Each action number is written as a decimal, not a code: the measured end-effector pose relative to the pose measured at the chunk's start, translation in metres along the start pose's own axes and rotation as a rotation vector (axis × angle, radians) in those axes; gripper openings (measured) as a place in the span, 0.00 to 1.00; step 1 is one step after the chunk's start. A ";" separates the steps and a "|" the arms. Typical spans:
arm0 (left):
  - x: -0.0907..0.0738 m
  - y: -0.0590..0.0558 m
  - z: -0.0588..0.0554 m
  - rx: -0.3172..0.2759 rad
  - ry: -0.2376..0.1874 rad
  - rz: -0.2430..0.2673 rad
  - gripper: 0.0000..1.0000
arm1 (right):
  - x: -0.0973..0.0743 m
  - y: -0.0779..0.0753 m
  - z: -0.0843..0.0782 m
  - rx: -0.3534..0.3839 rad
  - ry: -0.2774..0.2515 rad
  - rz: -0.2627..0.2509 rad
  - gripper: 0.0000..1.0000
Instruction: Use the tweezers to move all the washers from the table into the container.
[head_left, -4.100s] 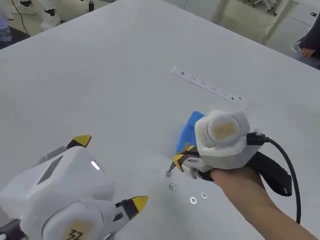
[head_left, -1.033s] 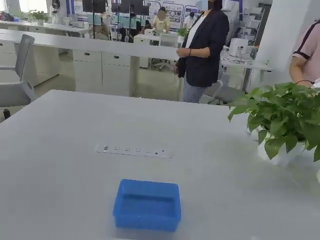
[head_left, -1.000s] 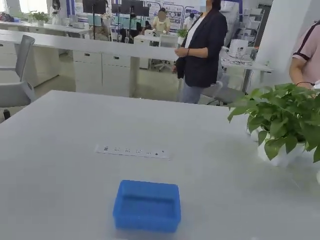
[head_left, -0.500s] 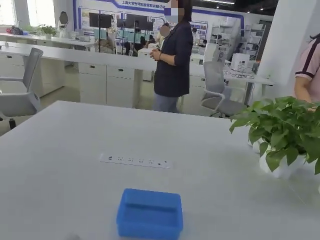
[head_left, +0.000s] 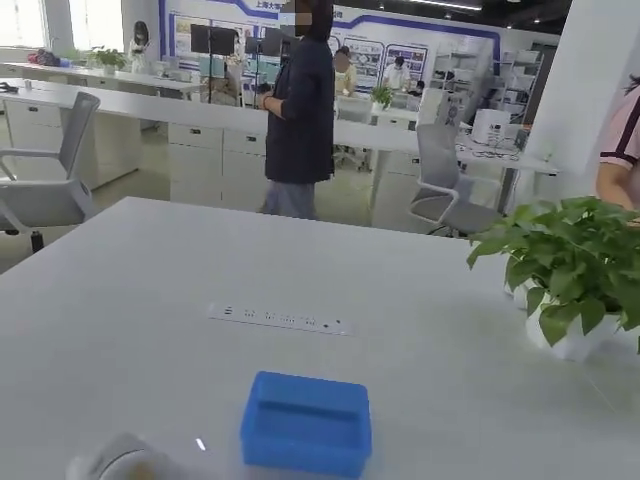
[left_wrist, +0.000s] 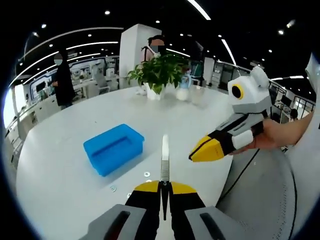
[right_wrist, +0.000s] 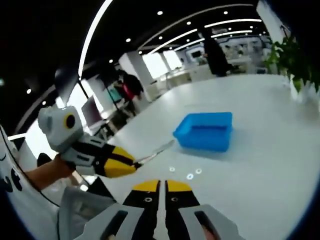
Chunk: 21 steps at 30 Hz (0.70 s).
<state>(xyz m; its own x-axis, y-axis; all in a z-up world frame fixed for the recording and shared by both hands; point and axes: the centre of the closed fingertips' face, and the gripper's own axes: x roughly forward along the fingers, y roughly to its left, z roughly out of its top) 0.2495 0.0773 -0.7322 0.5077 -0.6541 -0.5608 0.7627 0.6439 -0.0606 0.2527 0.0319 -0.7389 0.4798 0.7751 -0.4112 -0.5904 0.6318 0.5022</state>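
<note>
The left gripper (left_wrist: 164, 186) clamps slim silver tweezers (left_wrist: 164, 155); the right gripper's (right_wrist: 161, 186) jaws meet, empty. Set tips astride one small metal washer (left_wrist: 146, 174), lower centre, near blue plastic container (left_wrist: 114, 147).

light: bright, even, from ceiling lights (left_wrist: 106, 12) | shadows: faint under container (head_left: 306, 422) | gripper views: fisheye-bent edges

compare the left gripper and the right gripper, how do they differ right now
The left gripper is shut on the tweezers, which stick out past its jaws; the right gripper is shut on nothing. The blue container lies left of the left gripper's jaws in its own view, but right of the right gripper's in its view. Both have black jaws with yellow tips.
</note>
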 end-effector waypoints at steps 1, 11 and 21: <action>-0.001 -0.001 0.003 0.011 -0.007 0.004 0.02 | 0.000 0.008 0.006 0.019 -0.031 0.045 0.04; -0.002 -0.010 0.022 0.013 -0.106 0.012 0.02 | 0.007 0.036 0.035 0.167 -0.108 0.208 0.20; 0.000 -0.011 0.027 0.028 -0.143 0.017 0.03 | 0.008 0.039 0.042 0.029 -0.072 0.176 0.03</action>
<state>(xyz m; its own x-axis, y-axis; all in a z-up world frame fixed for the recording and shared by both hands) 0.2525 0.0596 -0.7090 0.5711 -0.6940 -0.4384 0.7632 0.6456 -0.0279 0.2609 0.0625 -0.6905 0.4170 0.8710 -0.2599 -0.6506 0.4856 0.5839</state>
